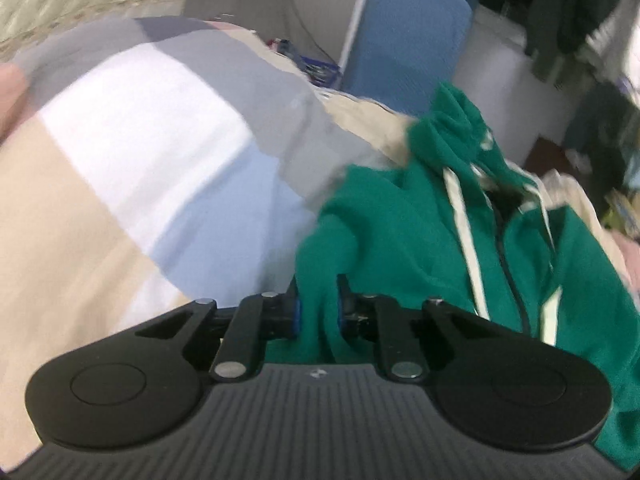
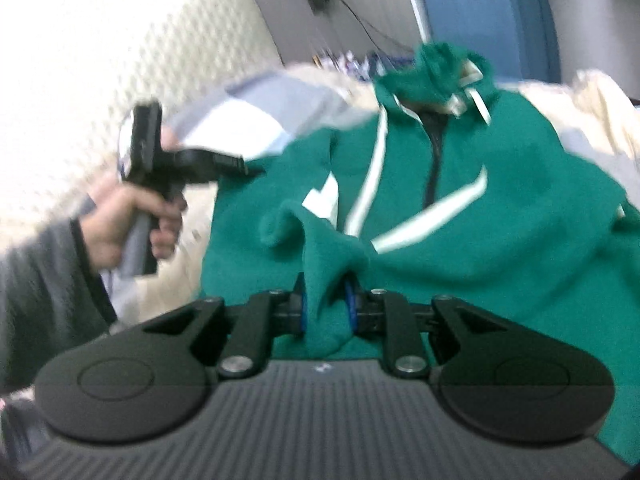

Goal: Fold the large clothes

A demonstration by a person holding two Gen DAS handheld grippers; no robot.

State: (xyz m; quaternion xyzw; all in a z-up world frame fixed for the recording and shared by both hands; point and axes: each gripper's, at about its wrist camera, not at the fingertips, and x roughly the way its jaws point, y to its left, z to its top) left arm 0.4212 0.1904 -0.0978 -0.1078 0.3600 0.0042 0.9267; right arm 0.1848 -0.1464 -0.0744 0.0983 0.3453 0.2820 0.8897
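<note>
Currently, left gripper (image 1: pixel 318 308) and right gripper (image 2: pixel 326 306) each clamp a fold of the green zip hoodie (image 2: pixel 460 240) lying on the checked bedsheet (image 1: pixel 132 152).

This is a lived-in bedroom in a home. A bed (image 1: pixel 120 184) fills much of the left wrist view, spread with a cover in large blocks of beige, white, grey and pale blue. Behind it stands a blue padded panel (image 1: pixel 408 40) against a white wall (image 1: pixel 492 64), with a dark cable (image 1: pixel 296 12) hanging down. Dark green clothes (image 1: pixel 568 12) hang in the far right corner. A green jacket (image 2: pixel 460 208) lies on the bed.
</note>
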